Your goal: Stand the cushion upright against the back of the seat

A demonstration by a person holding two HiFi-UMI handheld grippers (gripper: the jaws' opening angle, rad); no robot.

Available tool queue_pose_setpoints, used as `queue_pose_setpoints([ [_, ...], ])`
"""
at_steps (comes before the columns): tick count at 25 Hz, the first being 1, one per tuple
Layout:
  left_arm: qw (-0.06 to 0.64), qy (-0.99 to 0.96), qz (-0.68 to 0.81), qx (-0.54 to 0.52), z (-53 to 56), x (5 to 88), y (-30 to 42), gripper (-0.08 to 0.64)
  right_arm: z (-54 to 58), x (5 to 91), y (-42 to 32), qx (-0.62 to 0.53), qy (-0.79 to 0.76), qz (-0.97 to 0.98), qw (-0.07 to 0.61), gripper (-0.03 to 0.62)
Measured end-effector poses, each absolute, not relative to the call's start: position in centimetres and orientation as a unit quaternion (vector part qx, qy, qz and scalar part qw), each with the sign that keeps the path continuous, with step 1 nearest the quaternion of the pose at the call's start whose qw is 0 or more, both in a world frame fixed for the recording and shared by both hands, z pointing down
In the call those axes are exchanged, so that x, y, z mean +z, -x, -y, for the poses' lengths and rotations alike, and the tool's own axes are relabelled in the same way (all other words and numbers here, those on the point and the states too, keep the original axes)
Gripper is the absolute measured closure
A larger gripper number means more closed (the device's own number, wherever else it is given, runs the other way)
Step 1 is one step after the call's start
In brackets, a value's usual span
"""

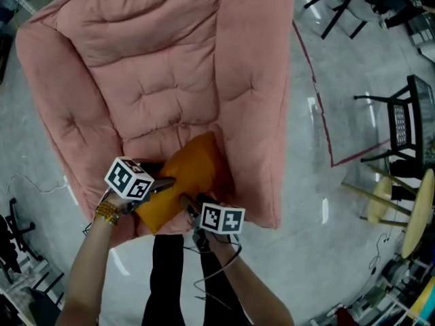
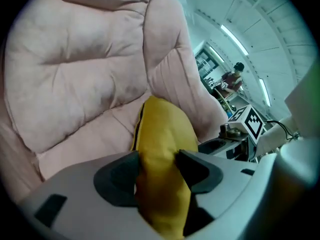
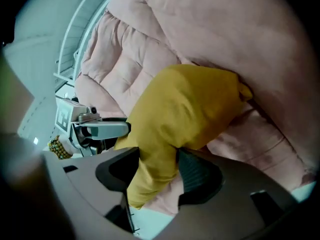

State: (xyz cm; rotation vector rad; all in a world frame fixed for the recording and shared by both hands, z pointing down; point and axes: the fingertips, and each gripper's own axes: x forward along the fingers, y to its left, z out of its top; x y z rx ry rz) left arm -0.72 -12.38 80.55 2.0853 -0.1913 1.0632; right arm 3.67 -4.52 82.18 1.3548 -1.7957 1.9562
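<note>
A mustard-yellow cushion (image 1: 187, 178) lies at the front of the seat of a big pink padded armchair (image 1: 156, 66). My left gripper (image 1: 165, 185) comes in at its near left edge, my right gripper (image 1: 192, 208) at its near right corner. In the left gripper view the cushion (image 2: 162, 129) stands edge-on between the jaws of the left gripper (image 2: 157, 166) and touches both pads. In the right gripper view a hanging corner of the cushion (image 3: 185, 104) fills the gap of the right gripper (image 3: 159, 171). The chair's back rises behind it.
Grey floor surrounds the armchair, with a red tape line (image 1: 323, 114) to its right. A black metal chair (image 1: 401, 124) and a wooden stool (image 1: 408, 202) stand further right. The holder's legs in black (image 1: 170, 277) are at the seat's front. A person (image 2: 232, 79) stands far off.
</note>
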Motion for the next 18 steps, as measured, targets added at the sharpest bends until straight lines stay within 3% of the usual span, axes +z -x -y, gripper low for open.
queue_pose_setpoints([
  [3,0.399,-0.817,0.072,0.411,11.9,80.4,0.5,0.328,4.2,82.0,-4.0,0.637,-0.461,0.61,0.101,0.375],
  [10,0.43,-0.809,0.087,0.39,9.9,77.6,1.7,0.33,3.6,79.1,-4.3,0.555,-0.449,0.677,0.181,0.377],
  [14,0.447,-0.804,0.169,0.354,8.0,77.7,2.9,0.33,4.0,78.6,-4.4,0.46,-0.435,0.728,0.262,0.377],
  [18,0.448,-0.795,0.277,0.301,7.8,78.3,4.0,0.328,5.0,79.6,-4.2,0.467,-0.428,0.728,0.263,0.376],
])
